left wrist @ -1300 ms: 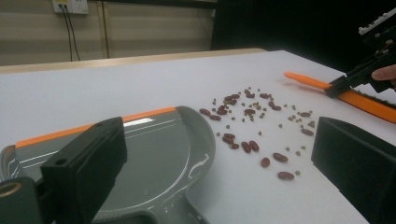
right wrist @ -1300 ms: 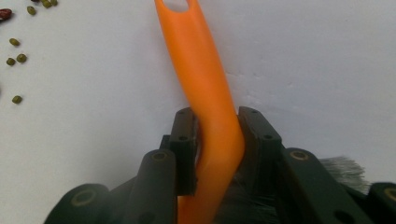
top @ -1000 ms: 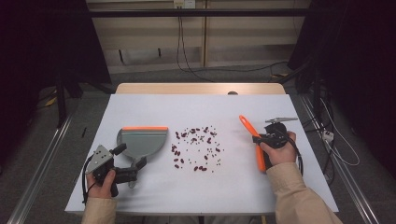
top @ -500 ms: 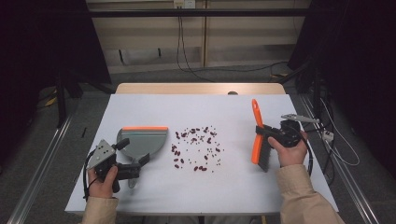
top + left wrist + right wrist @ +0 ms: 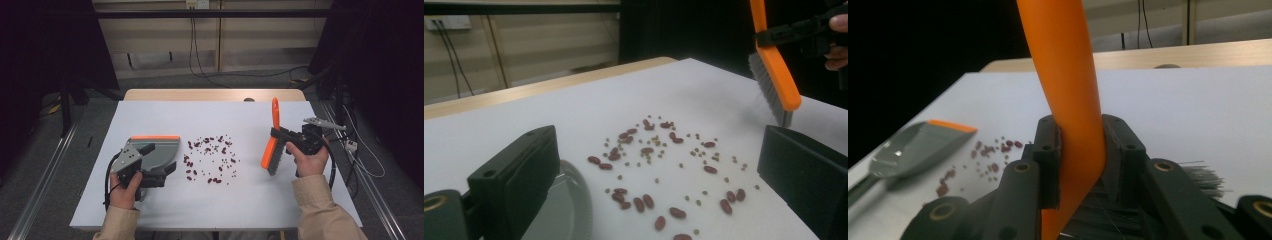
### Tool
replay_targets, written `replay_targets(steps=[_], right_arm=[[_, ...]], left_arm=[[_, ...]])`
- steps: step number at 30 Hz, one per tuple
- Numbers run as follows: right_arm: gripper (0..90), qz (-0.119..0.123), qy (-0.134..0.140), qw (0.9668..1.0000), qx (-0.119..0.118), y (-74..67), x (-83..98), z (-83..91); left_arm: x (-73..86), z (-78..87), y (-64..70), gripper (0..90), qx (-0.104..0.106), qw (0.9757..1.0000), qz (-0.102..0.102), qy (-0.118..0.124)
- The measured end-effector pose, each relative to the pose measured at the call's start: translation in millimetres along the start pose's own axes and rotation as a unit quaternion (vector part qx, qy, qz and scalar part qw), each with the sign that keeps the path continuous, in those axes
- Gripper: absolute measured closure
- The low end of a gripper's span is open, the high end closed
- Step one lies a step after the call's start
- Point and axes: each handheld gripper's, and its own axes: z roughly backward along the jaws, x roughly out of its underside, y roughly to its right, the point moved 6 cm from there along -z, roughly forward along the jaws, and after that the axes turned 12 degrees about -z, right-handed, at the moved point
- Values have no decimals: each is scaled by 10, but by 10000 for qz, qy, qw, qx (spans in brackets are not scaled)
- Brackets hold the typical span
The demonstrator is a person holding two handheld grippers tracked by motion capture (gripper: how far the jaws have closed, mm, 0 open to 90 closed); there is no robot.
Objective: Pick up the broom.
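Sleeves and hands enter at the near table edge, each carrying a gripper. Left gripper (image 5: 150, 167): sits at the near-left of the white table (image 5: 150, 112), over the handle end of a grey dustpan (image 5: 157, 150) with an orange lip; the high view suggests it has hold of the handle, but the left gripper view shows its jaws standing apart with no handle visible between them, so whether it grips cannot be told. Right gripper (image 5: 287, 140): clamped firmly on the orange handle of a hand brush (image 5: 272, 142), jaws pressed to either side of it in the right gripper view; the brush is lifted clear of the table, nearly upright, grey bristles at the lower end and facing the spill. Beans (image 5: 210, 157): dark red, with smaller pale grains among them, scattered loose on the table between dustpan and brush, none in the pan so far as can be seen. Beyond: a strip of bare wooden tabletop (image 5: 210, 94) at the far edge, then cables and a dim wall. Risks, as judged from this layout: a stroke that is too brisk or too steep would flick the round beans past the pan or off the near edge; the pan, if only loosely held, could slide or lift under the push and let beans roll beneath its lip; the slim handle could twist in the clamp when the bristles drag.
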Motion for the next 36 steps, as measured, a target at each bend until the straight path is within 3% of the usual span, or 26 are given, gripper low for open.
replay_targets(steps=[10,21,36], right_arm=[[711,-95,62,9996,-259,-213,-48,-115],[711,37,35,9992,-398,-422,-41,-272],[711,177,-8,9984,-534,-693,-15,-486]], left_arm=[[-104,-247,124,33,239,9996,16,-123],[-168,-481,261,53,462,9985,-134,-251],[-193,-708,371,57,688,9972,-133,-256]])
